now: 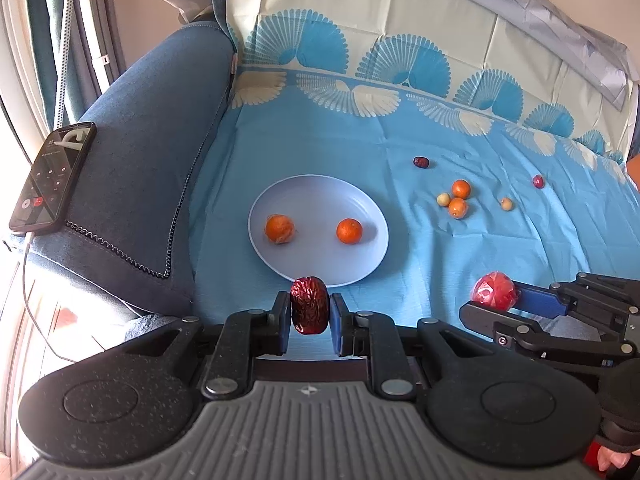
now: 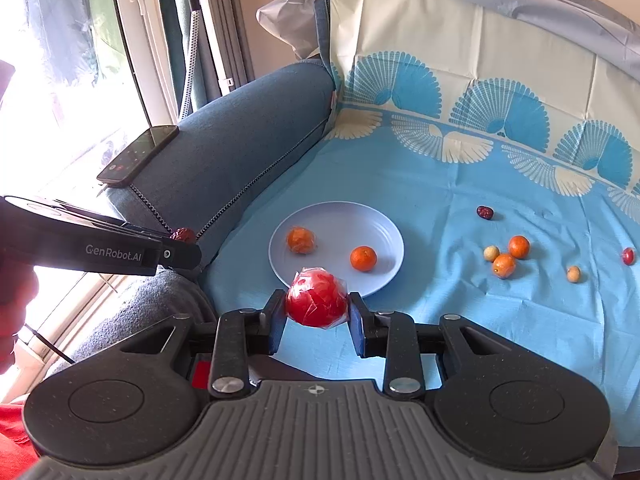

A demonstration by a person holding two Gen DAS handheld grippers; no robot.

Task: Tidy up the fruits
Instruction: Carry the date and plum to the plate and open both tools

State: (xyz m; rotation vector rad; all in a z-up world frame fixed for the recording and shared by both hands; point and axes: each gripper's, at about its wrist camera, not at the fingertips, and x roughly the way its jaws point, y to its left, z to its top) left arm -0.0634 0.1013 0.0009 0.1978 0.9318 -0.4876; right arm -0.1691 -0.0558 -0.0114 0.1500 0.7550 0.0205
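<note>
A blue patterned cloth (image 1: 400, 240) is covering a sofa seat, with a denim-blue armrest (image 1: 152, 152) at the side and a phone (image 1: 52, 178) lying on it. A pale blue plate (image 1: 320, 200) is sitting on the cloth, holding two oranges: one wrapped in film (image 1: 279, 229), one bare (image 1: 349, 231). The left gripper (image 1: 309, 316) is clamping a wrinkled red date (image 1: 309, 305) between its blue pads, hovering just at the plate's near rim. The right gripper (image 2: 318, 312) is squeezing a red fruit in plastic wrap (image 2: 316, 298), also near the plate's front edge. Task looking partway done: two fruits plated, two in the grippers likely going in next. Still loose on the cloth, well apart from the plate: two small oranges (image 1: 460, 196), two pale round fruits (image 1: 443, 199), a dark date (image 1: 421, 162) and a small red fruit (image 1: 538, 181). The left view is showing the phone screen lit and the right gripper coming in from the side; the right view is showing the window (image 2: 60, 60) and the left gripper's side with its GenRobot.AI label (image 2: 114, 255), the date barely peeking out there.
</note>
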